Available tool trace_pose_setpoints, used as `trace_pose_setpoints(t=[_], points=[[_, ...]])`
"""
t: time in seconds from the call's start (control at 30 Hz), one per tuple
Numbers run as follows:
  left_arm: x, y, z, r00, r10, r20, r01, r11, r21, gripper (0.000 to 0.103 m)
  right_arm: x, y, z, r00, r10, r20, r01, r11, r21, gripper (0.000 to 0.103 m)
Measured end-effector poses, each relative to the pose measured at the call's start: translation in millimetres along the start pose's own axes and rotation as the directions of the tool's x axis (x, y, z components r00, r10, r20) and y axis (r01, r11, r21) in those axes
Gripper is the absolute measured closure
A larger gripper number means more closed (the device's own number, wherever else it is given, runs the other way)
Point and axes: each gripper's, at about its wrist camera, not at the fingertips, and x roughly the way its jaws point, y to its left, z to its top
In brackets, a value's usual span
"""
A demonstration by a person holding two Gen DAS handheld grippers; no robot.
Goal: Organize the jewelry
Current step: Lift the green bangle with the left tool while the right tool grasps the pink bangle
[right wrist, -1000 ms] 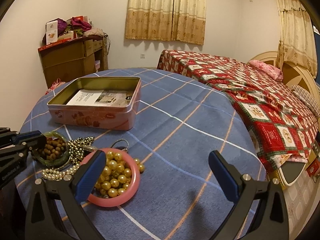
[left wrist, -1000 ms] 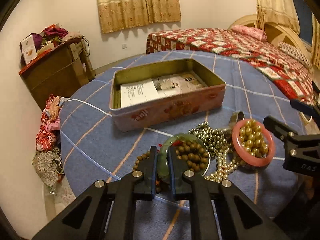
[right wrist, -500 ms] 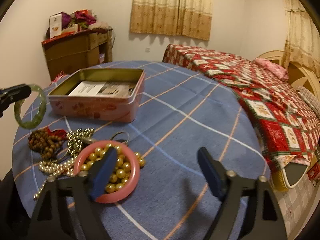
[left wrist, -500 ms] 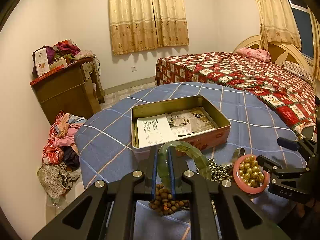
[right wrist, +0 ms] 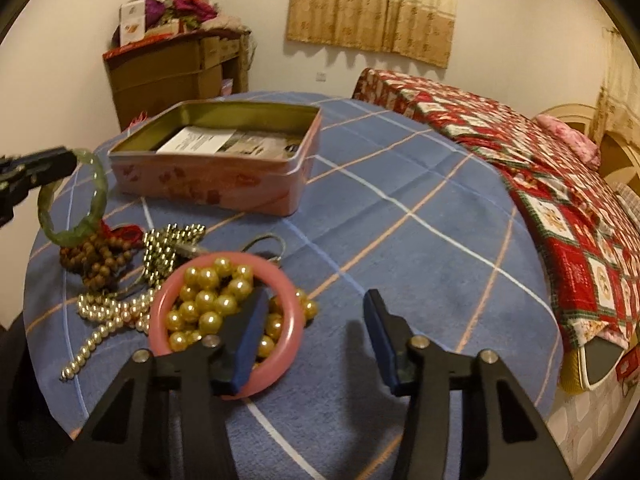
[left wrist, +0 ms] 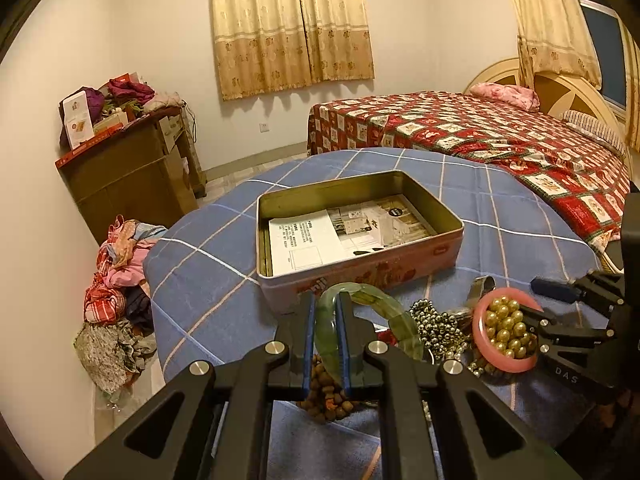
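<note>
My left gripper (left wrist: 325, 320) is shut on a green jade bangle (left wrist: 384, 312) and holds it in the air above the jewelry pile, just in front of the open pink tin (left wrist: 400, 270). In the right wrist view the bangle (right wrist: 74, 196) hangs at the far left. My right gripper (right wrist: 316, 320) is open, its left finger over the pink bangle (right wrist: 288, 340) that rings gold pearls (right wrist: 208, 300). Brown wooden beads (right wrist: 96, 258), a gold bead chain (right wrist: 168, 248) and a white pearl strand (right wrist: 108, 308) lie on the blue checked tablecloth (right wrist: 420, 260).
Printed papers (left wrist: 340, 232) line the bottom of the tin. A bed with a red patterned quilt (left wrist: 480, 132) stands beyond the table on the right. A wooden cabinet (left wrist: 132, 164) and a heap of clothes (left wrist: 116, 280) are to the left.
My left gripper has lifted the green bangle off the pile and carried it up toward the tin. My right gripper has moved in over the pink bangle and narrowed somewhat.
</note>
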Motion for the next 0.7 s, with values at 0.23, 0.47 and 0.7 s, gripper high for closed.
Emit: trace_pose_setpoints(t=[0.23,0.47,0.7], points=[[-8.4,9.8,2.9,1.0,0.01,0.025,-0.01,1.0,-0.025,0.093,-11.0,-0.9,1.3,0.998,0.047,0.033,-0.047,0.999,0.01,0.089],[-14.1,12.0,8.9,0.999,0.019,0.048,-0.018,1.0,-0.025,0.093,-28.0,-4.2,14.3,0.994,0.046,0.104,-0.048,0.999,0.021,0.09],[-13.1,17.0,15.1,0.998,0.04,0.056,-0.039,0.999,-0.017,0.093,-36.9,-7.6,29.5,0.987,0.053,0.153,-0.058,0.998,0.032,0.09]])
